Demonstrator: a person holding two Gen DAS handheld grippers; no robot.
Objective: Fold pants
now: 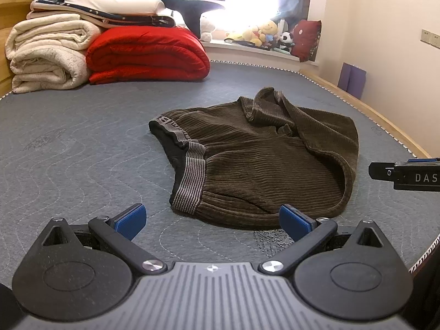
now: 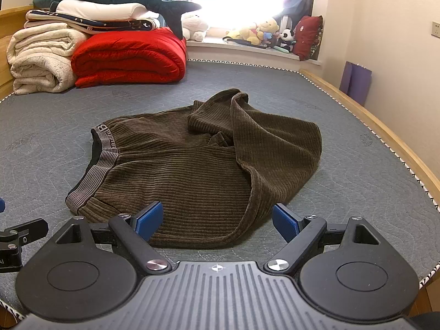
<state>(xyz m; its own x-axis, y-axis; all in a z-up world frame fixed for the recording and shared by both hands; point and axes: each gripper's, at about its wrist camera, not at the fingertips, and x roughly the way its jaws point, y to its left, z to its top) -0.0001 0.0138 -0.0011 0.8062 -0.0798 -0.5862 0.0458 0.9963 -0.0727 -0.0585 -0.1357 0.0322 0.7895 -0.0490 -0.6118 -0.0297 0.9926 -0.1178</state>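
The right gripper has white letters "DAS" on its black side, cut off at the edge. The pants have a big "B" on the grey waistband; the smaller letters are too tiny to read.

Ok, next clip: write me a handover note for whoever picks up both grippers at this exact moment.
Left gripper: open, empty, just short of the pants' near edge.
Right gripper: open, empty, its pads over the near hem, not gripping.
Pants: brown corduroy, bunched on the grey mattress, striped waistband to the left, legs flopped back over the body on the right.
Done: no neat fold yet.
Left: pull the legs out flat, then fold.
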